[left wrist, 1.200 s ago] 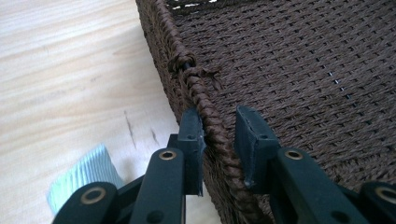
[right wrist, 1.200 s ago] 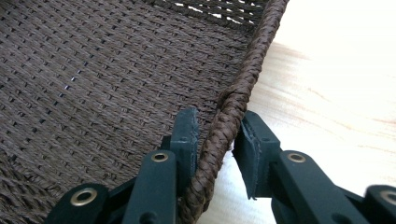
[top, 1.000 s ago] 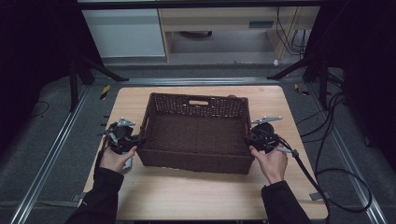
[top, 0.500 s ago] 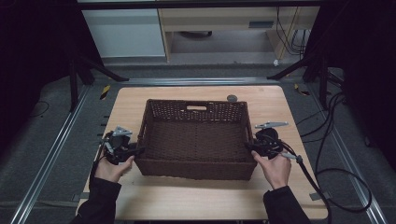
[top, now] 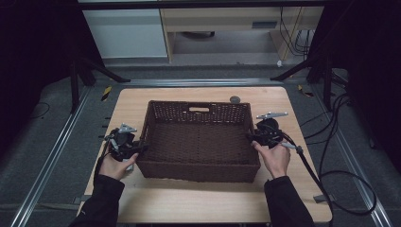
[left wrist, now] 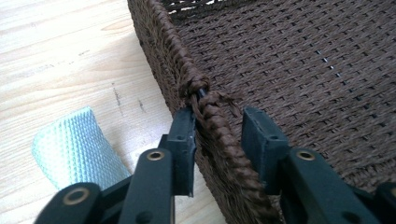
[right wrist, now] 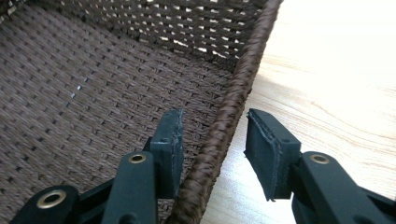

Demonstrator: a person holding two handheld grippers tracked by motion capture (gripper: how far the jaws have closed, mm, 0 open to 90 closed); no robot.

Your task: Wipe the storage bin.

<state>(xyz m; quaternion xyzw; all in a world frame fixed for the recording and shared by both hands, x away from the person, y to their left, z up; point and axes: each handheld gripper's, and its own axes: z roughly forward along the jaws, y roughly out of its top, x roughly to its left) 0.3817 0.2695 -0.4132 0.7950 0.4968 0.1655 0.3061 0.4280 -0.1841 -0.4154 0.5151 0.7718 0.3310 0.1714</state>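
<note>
1. A brown woven basket (top: 198,142) sits in the middle of the wooden bench (top: 189,203), long sides running left to right, a cut-out handle in its far wall. It is empty.

2. The left gripper (top: 126,143) stands at the basket's left wall and the right gripper (top: 264,133) at its right wall, each held in a hand.

3. In the left gripper view the fingers (left wrist: 183,135) straddle the braided rim (left wrist: 210,121). The outer pad lies against the wall; the inner one stands a little apart from the braid. They have just been closing again after a brief opening, with the rim between them, but no firm pinch shows.

4. In the right gripper view the fingers (right wrist: 268,149) also straddle the rim (right wrist: 229,116), with a clear gap on the outer side. They have just been opening, so this side looks let go.

5. Handling, as I judge it: the basket is light and fairly stiff, though the weave will flex a little under a pinch. The thick braided rim is rough and will not slip; it is the best place to grip, at the middle of both short walls so the basket stays level.

6. A pale green piece of mesh (left wrist: 74,144) lies on the bench just beside the left gripper.
</note>
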